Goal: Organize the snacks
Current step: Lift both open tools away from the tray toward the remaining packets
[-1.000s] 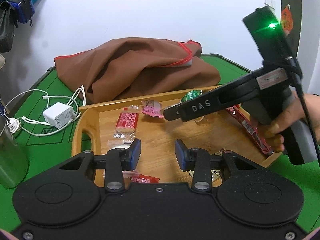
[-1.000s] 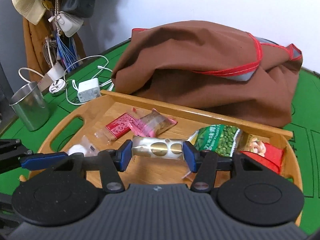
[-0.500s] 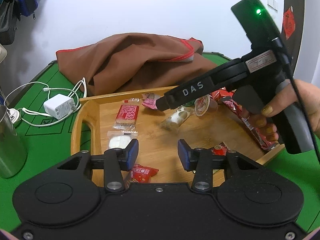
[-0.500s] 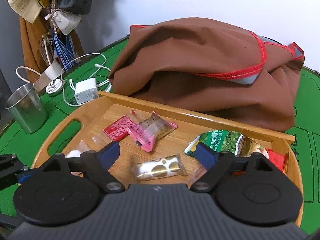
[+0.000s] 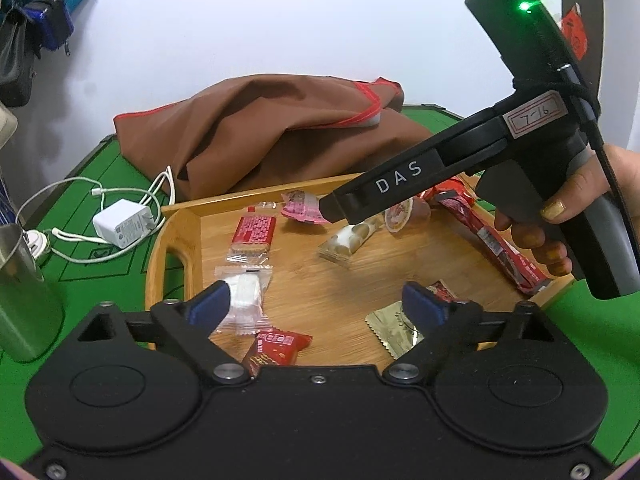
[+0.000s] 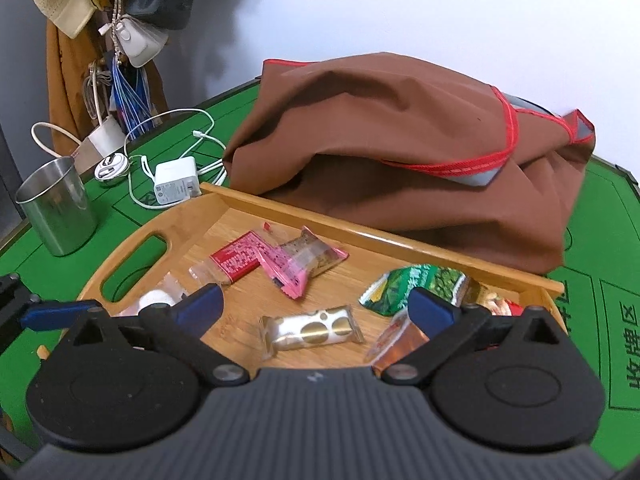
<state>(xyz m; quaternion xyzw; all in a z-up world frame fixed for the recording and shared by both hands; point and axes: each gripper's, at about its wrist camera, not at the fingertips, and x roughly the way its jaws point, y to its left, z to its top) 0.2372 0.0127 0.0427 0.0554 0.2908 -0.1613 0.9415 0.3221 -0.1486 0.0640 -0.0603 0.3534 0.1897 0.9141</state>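
The gold-and-white wrapped snack bar (image 6: 312, 330) lies flat on the floor of the wooden bamboo tray (image 6: 304, 208), just ahead of the right gripper (image 6: 314, 306) and between its 2 blue pads, touching neither. Its long axis runs 9 to 3 o'clock in the right wrist view, in line with the gap between the jaws, which have just been opening and now stand wide with nothing in them. So the bar is released, and the right hand is far nearer to it than the left.

Seen from the left wrist, the same bar (image 5: 352, 240) sits at 12 o'clock, well beyond the left gripper (image 5: 316, 306), under the nose of the black right-hand tool (image 5: 404, 184). The left jaws have also just been opening and stand wide and empty. Near its left pad lies a white sweet in a clear wrapper (image 5: 246, 300); below, at 6 o'clock, a small red packet (image 5: 276, 350); by its right pad, a gold foil sachet (image 5: 394, 330).

Counted across both views, the tray holds about 10 snacks: 1 gold-and-white bar, 1 red flat biscuit pack (image 6: 236, 258), 1 pink-edged cake wrapper (image 6: 300, 258), 1 green pea bag (image 6: 416, 282), 1 jelly cup (image 6: 396, 340), 1 long red stick pack (image 5: 488, 236), plus the 3 near the left gripper and a small red sweet (image 5: 440, 290) whose shape is partly hidden.

Outside the tray on the green bench (image 6: 596, 264): 1 brown cloth bag (image 6: 400, 152) at 12 o'clock, 1 white charger with cable (image 6: 176, 184) and 1 steel cup (image 6: 56, 208) at 10 o'clock.
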